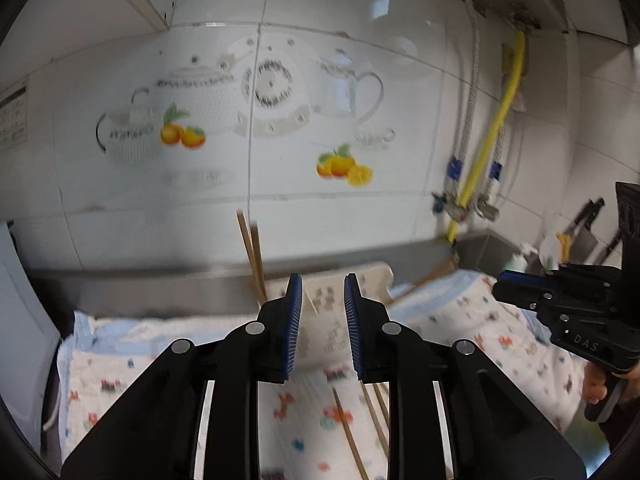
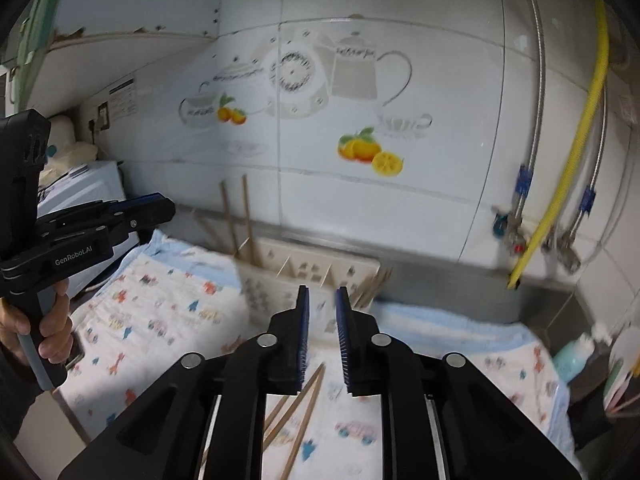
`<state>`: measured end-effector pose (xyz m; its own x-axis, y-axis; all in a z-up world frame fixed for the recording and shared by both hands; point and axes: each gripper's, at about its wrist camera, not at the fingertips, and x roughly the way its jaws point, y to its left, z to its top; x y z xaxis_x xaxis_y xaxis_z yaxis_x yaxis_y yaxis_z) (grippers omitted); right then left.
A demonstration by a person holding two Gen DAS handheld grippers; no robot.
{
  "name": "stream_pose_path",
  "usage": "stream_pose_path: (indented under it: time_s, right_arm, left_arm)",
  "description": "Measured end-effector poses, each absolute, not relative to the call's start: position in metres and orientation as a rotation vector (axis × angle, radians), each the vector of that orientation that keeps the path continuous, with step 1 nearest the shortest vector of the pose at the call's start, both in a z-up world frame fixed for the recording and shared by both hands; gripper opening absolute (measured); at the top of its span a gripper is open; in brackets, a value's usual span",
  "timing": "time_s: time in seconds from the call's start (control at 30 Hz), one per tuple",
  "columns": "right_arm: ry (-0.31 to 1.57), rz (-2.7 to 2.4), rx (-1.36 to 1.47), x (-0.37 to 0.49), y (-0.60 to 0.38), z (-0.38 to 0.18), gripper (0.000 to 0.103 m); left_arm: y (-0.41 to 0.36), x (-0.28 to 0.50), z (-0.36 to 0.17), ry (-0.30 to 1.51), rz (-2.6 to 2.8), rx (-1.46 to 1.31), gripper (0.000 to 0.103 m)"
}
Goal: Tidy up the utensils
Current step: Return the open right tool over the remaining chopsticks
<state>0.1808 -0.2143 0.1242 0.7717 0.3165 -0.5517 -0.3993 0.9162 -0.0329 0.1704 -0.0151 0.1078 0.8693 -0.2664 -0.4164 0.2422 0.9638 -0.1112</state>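
Both hand-held grippers are empty. The left hand-held gripper (image 1: 319,298) has its jaws parted with nothing between the pads; the right hand-held gripper (image 2: 322,308) shows a narrower gap, also holding nothing.

Progress: partial. A few wooden chopsticks stand upright in the far-left compartment of the beige utensil holder (image 2: 304,272), which sits at the back of the counter against the tiled wall (image 2: 400,208). More chopsticks lean out at the holder's right end. Loose chopsticks (image 2: 304,404) lie on the patterned cloth (image 2: 168,312) below the right gripper, near its fingers; they need to be collected. The left wrist view shows more on the cloth (image 1: 348,436).

Limits: both views are blurred. The count of chopsticks cannot be told. The gripper bodies hide the near part of the cloth. The holder's other compartments are hard to make out.
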Motion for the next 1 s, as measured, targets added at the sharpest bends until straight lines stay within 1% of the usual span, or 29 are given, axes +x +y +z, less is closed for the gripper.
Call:
stream_pose_path:
  time_s: [0.2,0.3,0.5,0.63,0.77,1.0]
  right_arm:
    - [0.619,0.384,-0.148,0.144,-0.213,0.078,0.015]
    - [0.664,0.369,-0.149,0.131,-0.214,0.047,0.015]
    - [0.765,0.343,-0.116,0.115,-0.220,-0.015,0.015]
    - [0.809,0.333,-0.080,0.107,-0.219,-0.046,0.015]
    - [0.844,0.322,-0.069,0.107,-0.215,-0.067,0.015]
    - [0.871,0.316,-0.035,0.112,-0.215,-0.082,0.015]
  left_arm:
    - [-0.014,0.135,0.065,0.501,-0.255,-0.044,0.022]
    - [-0.007,0.122,0.037,0.556,-0.254,-0.090,0.022]
    - [0.003,0.107,-0.011,0.653,-0.234,-0.137,0.022]
    - [0.006,0.101,-0.033,0.689,-0.214,-0.140,0.022]
    - [0.008,0.097,-0.047,0.716,-0.213,-0.158,0.022]
    - [0.011,0.095,-0.060,0.746,-0.205,-0.179,0.022]
